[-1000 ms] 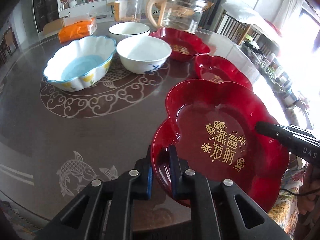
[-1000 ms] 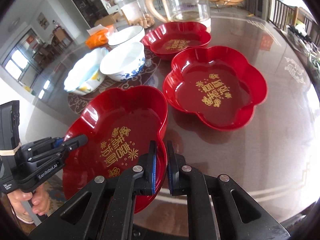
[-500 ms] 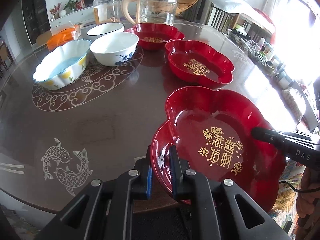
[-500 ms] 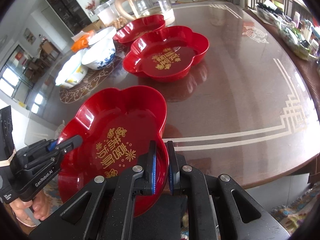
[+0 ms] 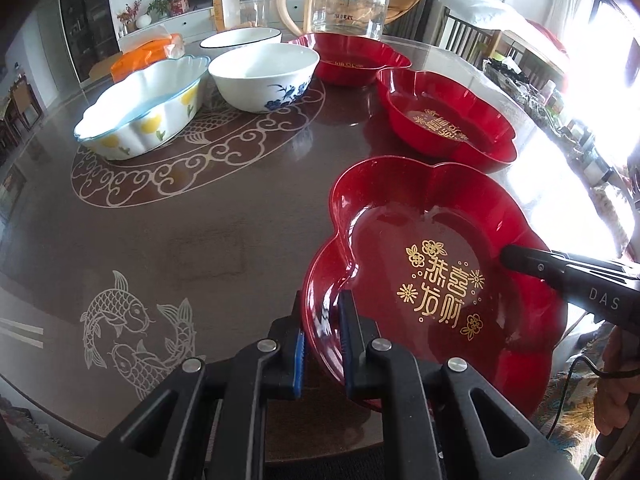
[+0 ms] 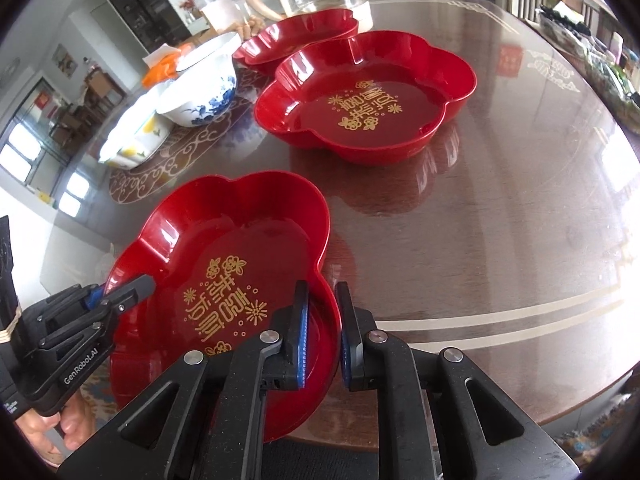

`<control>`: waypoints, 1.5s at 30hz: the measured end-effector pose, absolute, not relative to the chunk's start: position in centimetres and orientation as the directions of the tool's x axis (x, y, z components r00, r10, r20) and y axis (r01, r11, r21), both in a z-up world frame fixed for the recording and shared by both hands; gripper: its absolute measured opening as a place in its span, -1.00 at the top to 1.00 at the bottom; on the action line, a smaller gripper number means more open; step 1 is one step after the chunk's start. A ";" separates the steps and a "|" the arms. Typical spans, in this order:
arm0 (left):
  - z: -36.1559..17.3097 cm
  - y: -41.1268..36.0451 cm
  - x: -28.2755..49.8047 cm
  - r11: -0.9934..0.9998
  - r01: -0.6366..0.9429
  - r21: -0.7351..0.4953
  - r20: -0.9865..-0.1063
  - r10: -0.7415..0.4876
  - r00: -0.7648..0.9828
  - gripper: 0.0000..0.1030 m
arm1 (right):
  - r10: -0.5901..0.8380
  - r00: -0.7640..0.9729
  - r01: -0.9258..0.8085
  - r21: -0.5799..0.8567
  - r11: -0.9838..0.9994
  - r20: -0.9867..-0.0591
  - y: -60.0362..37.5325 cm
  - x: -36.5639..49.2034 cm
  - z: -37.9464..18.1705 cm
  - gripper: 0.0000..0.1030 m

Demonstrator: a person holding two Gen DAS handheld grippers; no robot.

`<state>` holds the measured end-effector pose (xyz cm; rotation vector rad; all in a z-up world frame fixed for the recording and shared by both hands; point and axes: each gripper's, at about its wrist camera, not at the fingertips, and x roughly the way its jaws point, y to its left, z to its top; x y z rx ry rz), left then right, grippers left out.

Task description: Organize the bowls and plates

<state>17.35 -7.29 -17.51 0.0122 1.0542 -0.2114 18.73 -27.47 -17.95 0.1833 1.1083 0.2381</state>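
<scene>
**Ana:** Blue pads on the left tongs (image 5: 322,344) sit either side of the glossy red flower-shaped plastic plate (image 5: 436,264), rim between them, and the jaws are opening; a gap already shows on the outer side. The right tongs (image 6: 323,338) straddle the opposite rim the same way, also opening, pads just off the wall.

**Bo:** So where is that plate?

**Ana:** Between both tongs, at the near edge of the dark glossy worktop (image 5: 200,232), part of it hanging over the edge. Just beyond it lies a second red flower-shaped plate (image 5: 444,120), and further off a third red plate (image 5: 352,60). Beyond the left tongs are a white bowl with blue flowers (image 5: 264,76) and a scalloped white dish with yellow fruit (image 5: 140,112).

**Bo:** How would it handle?

**Ana:** I'd guess light, stiff and slippery. Thin upright rim, so pinch a lobe's wall, one pad inside, one outside. With the overhang, it could tip if released there.
</scene>
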 end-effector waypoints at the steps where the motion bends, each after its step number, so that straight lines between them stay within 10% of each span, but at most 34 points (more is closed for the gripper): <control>1: -17.6 -7.2 17.3 0.982 0.169 -0.087 -0.864 -0.159 0.477 0.46 | 0.278 0.423 -0.094 0.264 0.960 -0.862 -27.5 18.7 -18.1 0.60; 4: -17.1 -6.4 16.9 0.987 0.134 -0.091 -0.844 -0.148 0.516 -0.32 | 0.288 0.442 -0.085 0.280 0.956 -0.850 -27.8 18.5 -17.8 -0.11; 7: -15.5 -5.3 16.9 0.992 0.099 -0.083 -0.819 -0.125 0.560 -0.53 | 0.273 0.479 -0.077 0.269 0.960 -0.834 -28.2 18.1 -16.6 -0.24; 18: -9.6 1.2 17.3 0.996 0.007 -0.084 -0.778 -0.070 0.624 -0.55 | -0.010 0.656 0.038 0.019 0.999 -0.755 -30.7 14.8 -8.6 -0.31; 33: -5.5 2.0 16.1 0.996 -0.011 0.093 -0.773 0.079 0.629 -0.65 | -0.278 0.889 0.244 -0.137 0.960 -0.365 -33.3 8.5 2.0 -0.45; 45: -2.5 -2.8 13.8 0.997 0.008 0.079 -0.705 0.050 0.707 -0.65 | -0.113 0.821 0.119 -0.026 0.993 -0.560 -30.2 9.1 -1.5 -0.48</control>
